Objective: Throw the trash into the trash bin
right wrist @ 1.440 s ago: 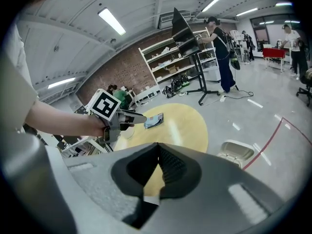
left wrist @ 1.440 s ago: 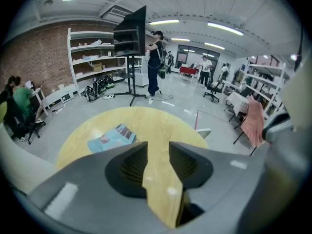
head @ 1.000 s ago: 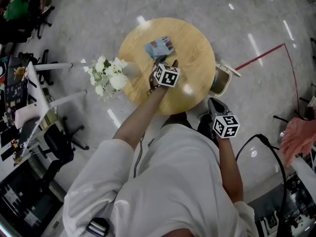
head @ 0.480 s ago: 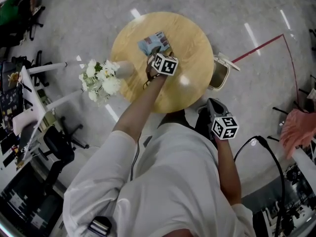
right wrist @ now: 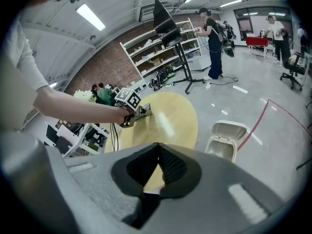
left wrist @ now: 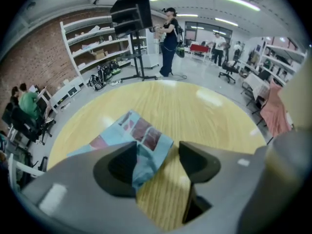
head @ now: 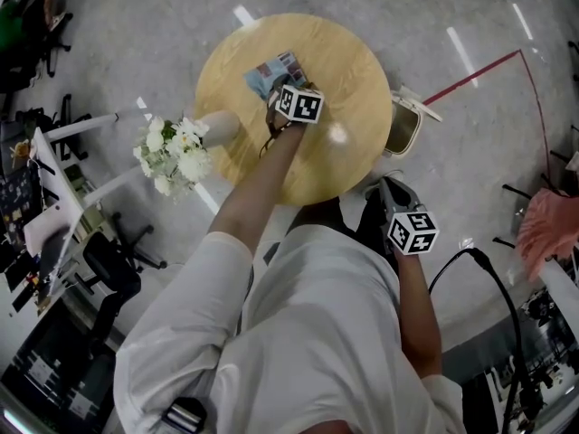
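A crumpled blue wrapper [head: 270, 70] lies on the round wooden table [head: 348, 70], on its far left part. My left gripper [head: 280, 90] hangs just over the wrapper's near edge, pointing steeply down. In the left gripper view its jaws have just been opening and stand wide, with a corner of the wrapper [left wrist: 141, 135] between them, and the pads do not press on it. The left gripper [left wrist: 158, 154] holds nothing. My right gripper [right wrist: 158, 147] is shut and empty, held low beside the table [right wrist: 168, 118]. The small trash bin [head: 402, 127] stands open on the floor at the table's right.
A vase of white flowers [head: 172, 150] stands at the table's left edge. A red line [head: 475, 72] runs across the floor past the bin [right wrist: 223, 141]. Office chairs and desks [head: 54, 233] crowd the left side. A pink cloth [head: 547, 229] hangs at the right.
My left gripper has moved farther across the table and down to the wrapper. The right gripper has stayed where it was.
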Demonstrator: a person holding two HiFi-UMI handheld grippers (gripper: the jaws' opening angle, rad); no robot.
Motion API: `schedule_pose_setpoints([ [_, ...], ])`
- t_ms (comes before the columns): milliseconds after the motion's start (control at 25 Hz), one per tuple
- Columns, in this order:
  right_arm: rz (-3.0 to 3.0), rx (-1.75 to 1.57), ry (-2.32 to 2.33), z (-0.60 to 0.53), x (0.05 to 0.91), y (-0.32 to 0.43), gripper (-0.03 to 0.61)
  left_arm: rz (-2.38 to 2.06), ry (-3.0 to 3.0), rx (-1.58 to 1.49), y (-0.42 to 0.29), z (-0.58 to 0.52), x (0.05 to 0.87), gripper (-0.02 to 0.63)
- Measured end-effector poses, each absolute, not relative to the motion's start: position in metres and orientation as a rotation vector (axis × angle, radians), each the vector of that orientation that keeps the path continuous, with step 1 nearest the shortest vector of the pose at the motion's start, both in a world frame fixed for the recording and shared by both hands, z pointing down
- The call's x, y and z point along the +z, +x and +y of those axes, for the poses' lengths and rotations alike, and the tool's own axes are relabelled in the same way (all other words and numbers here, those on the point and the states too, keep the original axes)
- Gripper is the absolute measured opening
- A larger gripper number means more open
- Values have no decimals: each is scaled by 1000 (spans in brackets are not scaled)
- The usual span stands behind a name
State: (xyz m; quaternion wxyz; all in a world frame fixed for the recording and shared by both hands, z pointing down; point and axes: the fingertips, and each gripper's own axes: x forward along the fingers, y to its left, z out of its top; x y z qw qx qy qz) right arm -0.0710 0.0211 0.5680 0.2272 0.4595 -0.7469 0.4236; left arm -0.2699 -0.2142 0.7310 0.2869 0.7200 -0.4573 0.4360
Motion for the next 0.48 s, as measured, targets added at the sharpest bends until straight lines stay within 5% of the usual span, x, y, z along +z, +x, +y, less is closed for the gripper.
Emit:
schedule_pose_setpoints([
  [280,-2053,1190,1255,24,575,-74,1,-1216,1891,1062,-270,-212,726,251],
  [480,-2061,1181,1276,18,569,-67,1,-1189,1911,1067,-266,-207,719,100],
])
